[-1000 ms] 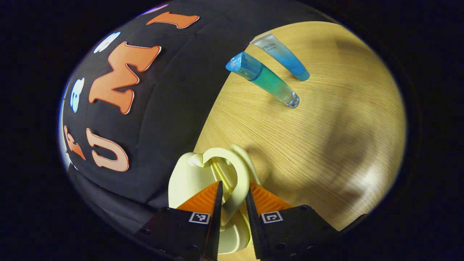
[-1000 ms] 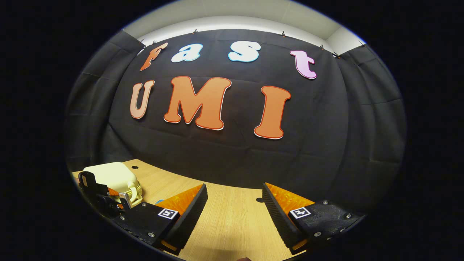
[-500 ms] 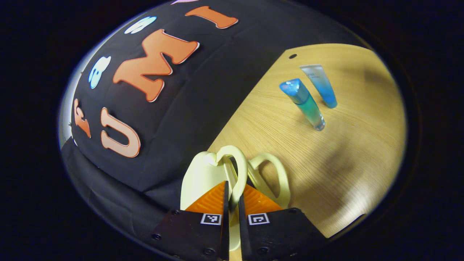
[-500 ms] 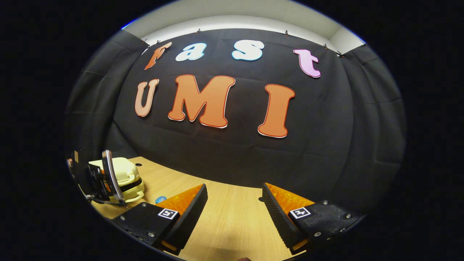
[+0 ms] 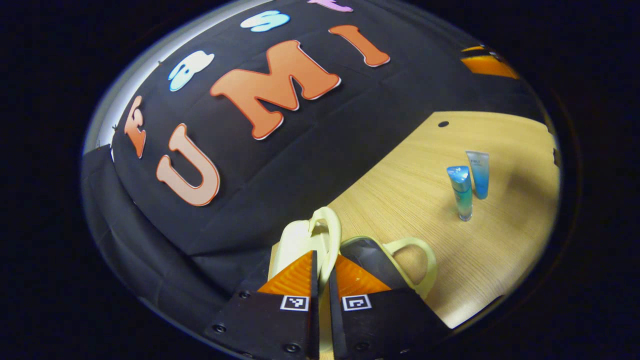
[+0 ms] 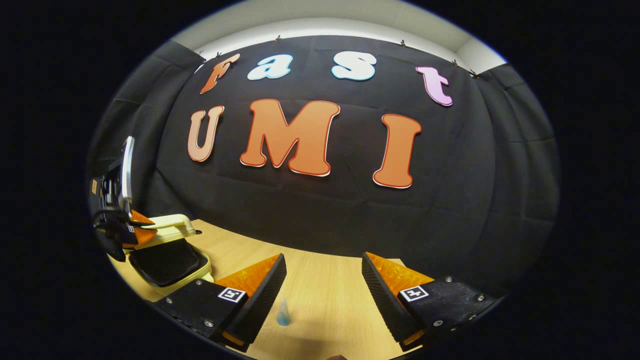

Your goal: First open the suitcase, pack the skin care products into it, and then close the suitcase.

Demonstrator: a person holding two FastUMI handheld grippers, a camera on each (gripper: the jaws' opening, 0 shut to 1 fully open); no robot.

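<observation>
The wooden table (image 5: 440,260) carries everything, set against the booth's black cloth wall; at its left end sits the pale yellow suitcase (image 6: 167,260), its lower half flat on the wood with the dark lining facing up, its lid (image 5: 300,240) raised on the far-side hinge; I judge the opening step to be well along but not finished, since the lid is held up rather than resting back on its own.

The left gripper (image 5: 322,272) is what holds it; its two orange fingers (image 5: 295,275) are pressed nearly together with the lid's pale handle loop (image 5: 330,235) pinched between them, which makes sense as the loop is the one part thin enough to grasp for swinging the lid; the matching loop on the lower half (image 5: 417,260) lies free over the table.

The right gripper (image 6: 324,287) waits apart, low over the middle of the table, fingers spread wide with nothing between them or touching them; presumably kept ready for the packing.

The skin care products lie well apart from the case, side by side on the bare wood: a blue-green tube (image 5: 461,192) and just beside it a paler blue tube (image 5: 478,174); neither is packed yet.
</observation>
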